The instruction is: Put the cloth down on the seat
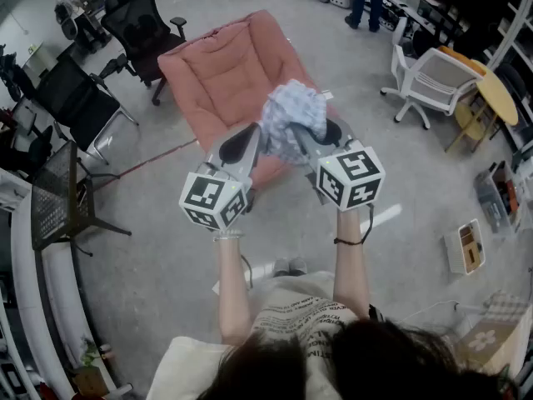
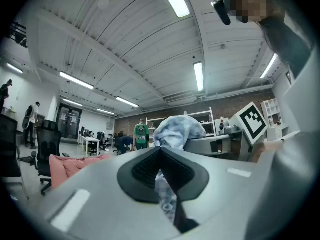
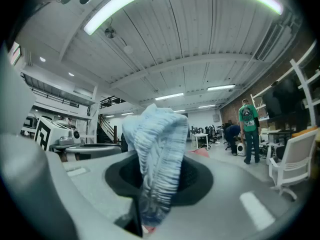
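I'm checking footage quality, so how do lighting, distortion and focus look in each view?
Head view: even light, soft shadows, edges bowed, cloth clear. Left gripper view: strong fisheye, dark corners, strip lights blown out, mosaic patch top right. Right gripper view: same fisheye; the cloth near the lens looks slightly soft.

Head camera: mounted high on the wearer's head and tilted steeply down. From well above I get the floor, the pink seat (image 1: pixel 225 73) and the cloth (image 1: pixel 291 115).

Left gripper view: rides the left gripper (image 1: pixel 250 140), looks level and sits tight on its own pads. Ceiling fills the top half.

Right gripper view: same mount on the right gripper (image 1: pixel 321 136), also level and close.

All three views share the cloth. Both gripper views face the same far end, where I see the person in a green shirt (image 2: pixel 141 134). The left gripper view also catches the right marker cube (image 2: pixel 252 120).
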A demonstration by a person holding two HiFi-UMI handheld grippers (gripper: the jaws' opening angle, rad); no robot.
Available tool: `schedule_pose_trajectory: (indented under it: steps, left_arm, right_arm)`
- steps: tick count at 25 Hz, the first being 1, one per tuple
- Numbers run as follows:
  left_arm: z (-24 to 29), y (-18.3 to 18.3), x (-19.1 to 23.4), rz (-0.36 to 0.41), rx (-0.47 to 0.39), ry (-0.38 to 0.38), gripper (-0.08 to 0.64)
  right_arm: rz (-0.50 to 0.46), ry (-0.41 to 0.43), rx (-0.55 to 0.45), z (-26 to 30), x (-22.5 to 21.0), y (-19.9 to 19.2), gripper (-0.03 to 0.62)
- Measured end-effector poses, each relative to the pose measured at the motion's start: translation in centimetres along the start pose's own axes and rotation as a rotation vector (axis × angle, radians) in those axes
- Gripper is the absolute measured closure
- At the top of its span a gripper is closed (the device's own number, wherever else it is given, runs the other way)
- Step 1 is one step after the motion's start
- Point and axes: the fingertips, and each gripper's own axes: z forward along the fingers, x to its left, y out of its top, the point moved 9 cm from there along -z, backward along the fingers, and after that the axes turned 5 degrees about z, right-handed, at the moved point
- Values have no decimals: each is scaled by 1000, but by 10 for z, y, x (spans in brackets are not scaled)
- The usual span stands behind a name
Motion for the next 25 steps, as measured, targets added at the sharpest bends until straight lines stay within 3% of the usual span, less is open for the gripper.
schedule_pose_trajectory:
  steps: [25]
  left_arm:
    - [32, -15, -32, -38, 29, 17, 561]
  right_arm:
    - [63, -7, 15, -18, -48, -8, 474]
